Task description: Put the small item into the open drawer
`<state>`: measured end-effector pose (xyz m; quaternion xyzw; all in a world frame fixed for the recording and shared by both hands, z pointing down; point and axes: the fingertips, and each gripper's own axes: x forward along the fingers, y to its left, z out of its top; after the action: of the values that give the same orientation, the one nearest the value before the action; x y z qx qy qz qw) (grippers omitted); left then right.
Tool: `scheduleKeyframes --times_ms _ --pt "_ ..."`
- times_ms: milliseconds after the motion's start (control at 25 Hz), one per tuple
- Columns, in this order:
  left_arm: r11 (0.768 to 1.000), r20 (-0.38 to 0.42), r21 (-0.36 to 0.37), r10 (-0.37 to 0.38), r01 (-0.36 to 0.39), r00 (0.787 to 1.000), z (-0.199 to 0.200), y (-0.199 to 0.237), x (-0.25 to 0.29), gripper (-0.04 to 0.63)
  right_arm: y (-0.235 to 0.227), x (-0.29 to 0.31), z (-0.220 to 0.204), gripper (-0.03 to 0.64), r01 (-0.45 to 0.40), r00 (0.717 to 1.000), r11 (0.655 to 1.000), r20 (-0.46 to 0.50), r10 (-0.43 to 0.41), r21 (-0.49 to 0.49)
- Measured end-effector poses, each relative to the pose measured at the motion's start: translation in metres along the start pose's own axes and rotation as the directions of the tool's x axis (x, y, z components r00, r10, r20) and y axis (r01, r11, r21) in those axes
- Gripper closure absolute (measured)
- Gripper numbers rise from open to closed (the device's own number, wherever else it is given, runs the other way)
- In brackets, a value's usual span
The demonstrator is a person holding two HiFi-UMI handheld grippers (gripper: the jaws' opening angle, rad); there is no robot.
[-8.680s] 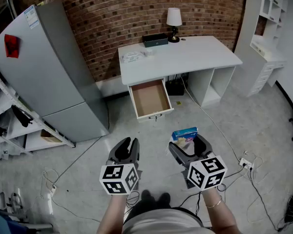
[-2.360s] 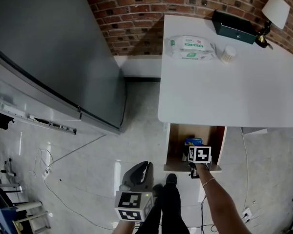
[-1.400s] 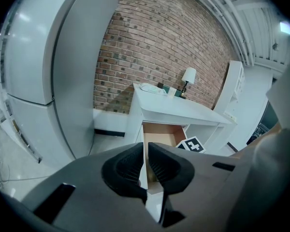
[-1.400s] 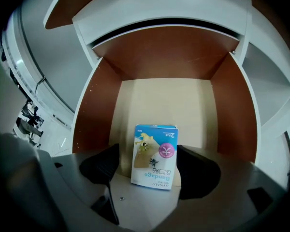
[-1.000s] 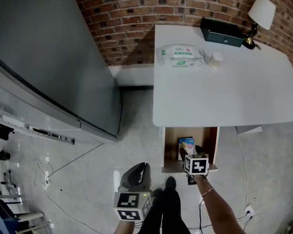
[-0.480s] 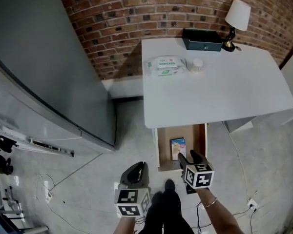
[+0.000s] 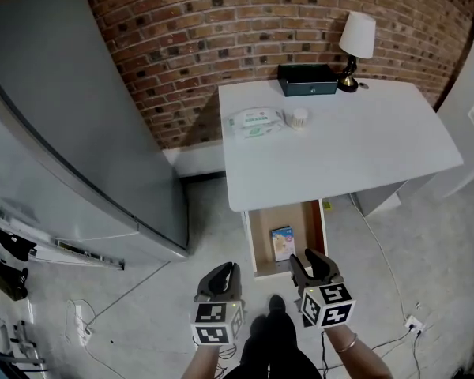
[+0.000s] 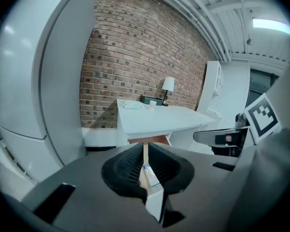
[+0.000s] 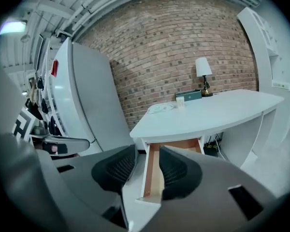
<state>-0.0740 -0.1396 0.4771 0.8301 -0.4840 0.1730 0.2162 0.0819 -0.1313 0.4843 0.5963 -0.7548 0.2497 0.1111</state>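
Note:
The small item (image 7: 282, 243), a blue and cream packet, lies flat inside the open drawer (image 7: 261, 237) under the white desk (image 7: 340, 148). My right gripper (image 7: 310, 264) hovers just in front of the drawer's front edge; its jaws are closing with nothing between them. In the right gripper view my right gripper (image 9: 147, 166) frames the drawer (image 9: 157, 170), and the packet is not visible there. My left gripper (image 7: 223, 277) hangs to the drawer's left over the floor, its pads together and empty. Through the slit of my left gripper (image 8: 145, 151) the packet (image 8: 148, 172) shows.
A large grey refrigerator (image 7: 87, 133) stands left of the desk. On the desk are a lamp (image 7: 355, 38), a black box (image 7: 306, 79), a wipes pack (image 7: 253, 122) and a small white tub (image 7: 299, 118). Cables (image 7: 403, 322) run across the floor at right.
My right gripper has drawn back from over the drawer toward me, and its jaws have narrowed. The packet stays in the drawer. The left gripper has hardly moved.

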Motion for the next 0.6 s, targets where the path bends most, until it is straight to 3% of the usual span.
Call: scheduleKeyframes --times_ms 600 --pt "0.997 0.055 0.069 -0.049 0.045 0.997 0.029 -0.032 -0.04 0.549 0.029 -0.104 0.048 0.553 0.023 0.989 0.999 0.148 -0.027 0.029"
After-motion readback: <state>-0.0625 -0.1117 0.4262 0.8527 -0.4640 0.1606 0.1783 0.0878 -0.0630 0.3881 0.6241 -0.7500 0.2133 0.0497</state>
